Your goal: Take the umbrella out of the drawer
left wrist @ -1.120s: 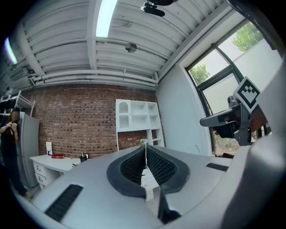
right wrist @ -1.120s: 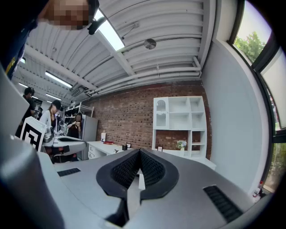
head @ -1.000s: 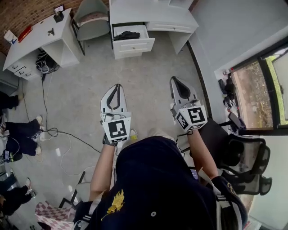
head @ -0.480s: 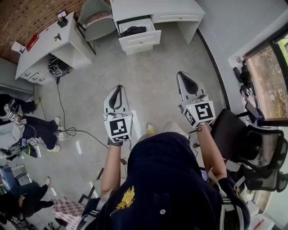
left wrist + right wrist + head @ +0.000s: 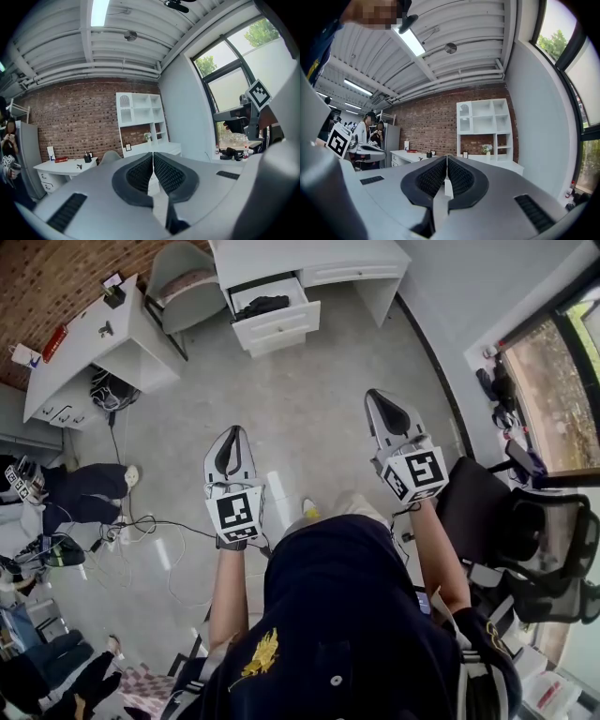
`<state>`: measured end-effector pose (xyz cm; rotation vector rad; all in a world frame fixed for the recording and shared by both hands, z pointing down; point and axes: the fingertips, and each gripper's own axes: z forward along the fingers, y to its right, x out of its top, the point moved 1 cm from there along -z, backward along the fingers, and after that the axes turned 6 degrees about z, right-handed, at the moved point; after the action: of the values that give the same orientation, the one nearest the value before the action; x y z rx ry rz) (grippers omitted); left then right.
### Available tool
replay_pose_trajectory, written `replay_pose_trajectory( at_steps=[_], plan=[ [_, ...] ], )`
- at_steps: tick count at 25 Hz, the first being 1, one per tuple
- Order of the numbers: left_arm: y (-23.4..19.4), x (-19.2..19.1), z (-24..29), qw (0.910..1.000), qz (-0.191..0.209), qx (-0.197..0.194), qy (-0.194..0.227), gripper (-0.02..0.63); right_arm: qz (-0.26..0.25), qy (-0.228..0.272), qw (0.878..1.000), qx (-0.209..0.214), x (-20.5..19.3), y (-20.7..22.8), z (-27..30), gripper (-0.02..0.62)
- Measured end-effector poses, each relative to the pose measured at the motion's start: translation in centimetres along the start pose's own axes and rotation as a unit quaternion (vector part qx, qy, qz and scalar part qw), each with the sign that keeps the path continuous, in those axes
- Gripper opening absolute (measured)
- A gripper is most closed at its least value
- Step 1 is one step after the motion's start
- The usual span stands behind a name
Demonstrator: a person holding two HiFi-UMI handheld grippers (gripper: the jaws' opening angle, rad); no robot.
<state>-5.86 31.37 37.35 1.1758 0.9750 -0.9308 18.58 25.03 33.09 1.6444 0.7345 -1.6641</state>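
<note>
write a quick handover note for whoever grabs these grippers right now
Left gripper: shut, empty.
Right gripper: shut, empty.
Both are held over the floor, well short of the desk.
Umbrella: dark, lying in the open drawer of the white desk.
Done: the drawer is open.
To do: walk up, open a gripper, grasp the umbrella, lift it out.

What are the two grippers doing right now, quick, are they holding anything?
Left gripper: closed, holding nothing.
Right gripper: closed, holding nothing.
</note>
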Motion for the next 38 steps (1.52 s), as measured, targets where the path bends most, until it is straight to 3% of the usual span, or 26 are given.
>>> replay_pose_trajectory(
  at_steps=[3, 4, 5, 6, 11, 19, 27, 34, 38],
  plan=[
    [-0.2, 0.1, 0.4, 0.9999, -0.007, -0.005, 0.005, 0.020, 0.008, -0.001, 1.000, 0.005, -0.1, -0.4, 0.4, 0.036],
    [-0.3, 0.2, 0.5, 0.9999, -0.008, -0.008, 0.007, 0.020, 0.017, -0.002, 1.000, 0.009, -0.2, -0.6, 0.8, 0.088],
    [-0.3, 0.3, 0.6, 0.9999, -0.007, -0.011, 0.008, 0.020, 0.027, -0.005, 1.000, 0.014, -0.4, -0.9, 1.2, 0.224],
    [-0.3, 0.4, 0.6, 0.9999, -0.006, -0.014, 0.009, 0.021, 0.036, -0.007, 0.999, 0.020, -0.5, -1.1, 1.6, 0.310],
    [0.5, 0.6, 0.4, 0.9996, 0.004, -0.027, 0.007, 0.021, 0.052, -0.018, 0.998, 0.035, -1.3, -1.9, 2.9, 0.467],
    [1.4, -0.4, 0.4, 0.9990, -0.003, -0.042, -0.013, 0.020, 0.003, -0.057, 0.997, 0.057, -2.7, -2.5, 3.9, 0.480],
    [1.6, -3.1, -0.2, 0.9978, -0.035, -0.041, -0.039, 0.020, -0.034, -0.098, 0.992, 0.065, -4.4, -3.2, 3.2, 0.479],
    [5.0, -0.1, 4.0, 0.9950, -0.011, -0.099, -0.003, 0.020, -0.053, -0.106, 0.992, 0.042, -3.7, -1.4, 1.9, 0.479],
    [7.2, 0.7, 6.2, 0.9930, 0.002, -0.117, -0.010, 0.020, -0.049, -0.099, 0.993, 0.036, -3.3, 1.6, 2.2, 0.479]
  ],
)
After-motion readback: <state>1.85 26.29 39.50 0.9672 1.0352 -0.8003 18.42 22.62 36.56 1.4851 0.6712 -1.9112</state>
